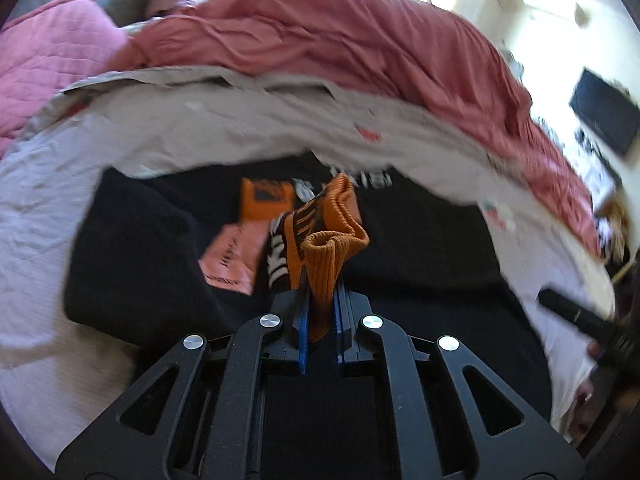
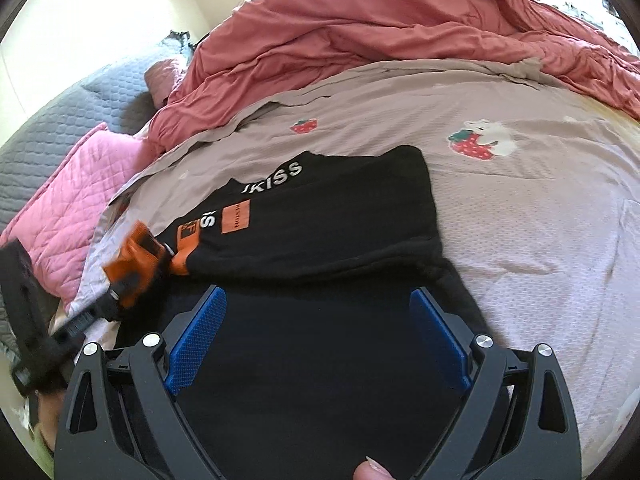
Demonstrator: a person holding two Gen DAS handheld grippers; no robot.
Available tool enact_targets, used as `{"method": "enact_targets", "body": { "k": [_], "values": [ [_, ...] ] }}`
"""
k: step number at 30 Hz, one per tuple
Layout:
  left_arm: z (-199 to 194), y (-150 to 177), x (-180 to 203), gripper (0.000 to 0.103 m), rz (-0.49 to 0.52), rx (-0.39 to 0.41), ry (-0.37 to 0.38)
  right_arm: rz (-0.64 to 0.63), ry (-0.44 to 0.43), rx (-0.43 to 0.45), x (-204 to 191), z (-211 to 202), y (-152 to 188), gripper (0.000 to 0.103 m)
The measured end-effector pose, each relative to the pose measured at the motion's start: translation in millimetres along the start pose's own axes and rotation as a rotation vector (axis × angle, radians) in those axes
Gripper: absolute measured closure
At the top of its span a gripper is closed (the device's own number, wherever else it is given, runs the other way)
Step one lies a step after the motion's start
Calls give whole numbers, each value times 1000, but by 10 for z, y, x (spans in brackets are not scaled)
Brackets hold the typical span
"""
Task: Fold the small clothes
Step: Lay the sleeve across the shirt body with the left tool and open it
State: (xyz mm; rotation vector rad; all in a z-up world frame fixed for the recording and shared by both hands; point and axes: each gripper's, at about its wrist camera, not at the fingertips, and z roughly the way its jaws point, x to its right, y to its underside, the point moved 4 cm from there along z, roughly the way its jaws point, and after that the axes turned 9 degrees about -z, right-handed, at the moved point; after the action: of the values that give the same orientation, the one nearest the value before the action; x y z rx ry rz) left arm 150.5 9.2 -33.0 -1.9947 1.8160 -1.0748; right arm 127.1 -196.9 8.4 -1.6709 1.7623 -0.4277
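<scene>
- While the black sweater lies spread on the bed, its orange ribbed cuff is pinched in the left claw, whose blue pads are closed tight on the knit.
- The cuff rises from the jaws and the sleeve trails forward and down toward the sweater's printed chest, so the sleeve's long axis runs roughly straight ahead of that claw.
- The right claw gapes wide and holds nothing; it hovers over the near black part of the garment, with the body stretching away in front of it.
- In the right view the gripped sleeve sits off to the left of the body, so my guess is the left hand must carry it rightward across the chest.
- The pink quilt heaped beyond is well apart.
</scene>
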Motion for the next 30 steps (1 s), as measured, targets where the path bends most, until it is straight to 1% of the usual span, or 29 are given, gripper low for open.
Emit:
{"method": "enact_targets", "body": {
  "k": [5, 10, 11, 12, 15, 18, 20, 22, 23, 26, 29, 30],
  "values": [
    [207, 182, 48, 97, 27, -96, 23, 1, -2, -5, -13, 31, -6, 10],
    [233, 325, 74, 90, 64, -140, 51, -6, -20, -21, -110, 96, -26, 10],
    [217, 344, 75, 88, 74, -149, 66, -12, -24, -24, -143, 113, -37, 10],
    [206, 349, 77, 84, 77, -152, 73, -18, -29, -26, -186, 136, -51, 10],
    [137, 388, 64, 80, 76, -163, 109, -33, -62, -47, -332, 237, -78, 10],
    [36, 404, 15, 79, 55, -140, 115, -51, -112, -88, -528, 406, -83, 10],
    [-61, 387, -52, 78, 30, -98, 95, -81, -128, -118, -687, 536, -66, 10],
    [-143, 365, -104, 66, 26, -46, 53, -97, -147, -144, -802, 654, -45, 10],
    [-174, 362, -132, 66, 26, -34, 42, -95, -162, -159, -855, 716, -30, 10],
    [-235, 339, -200, 64, 4, -16, 43, -84, -185, -194, -949, 857, 14, 10],
    [-250, 354, -208, 63, 17, -20, 44, -72, -204, -211, -988, 934, 32, 10],
    [-259, 359, -199, 62, 20, -24, 58, -67, -207, -220, -996, 965, 39, 10]
  ]
}}
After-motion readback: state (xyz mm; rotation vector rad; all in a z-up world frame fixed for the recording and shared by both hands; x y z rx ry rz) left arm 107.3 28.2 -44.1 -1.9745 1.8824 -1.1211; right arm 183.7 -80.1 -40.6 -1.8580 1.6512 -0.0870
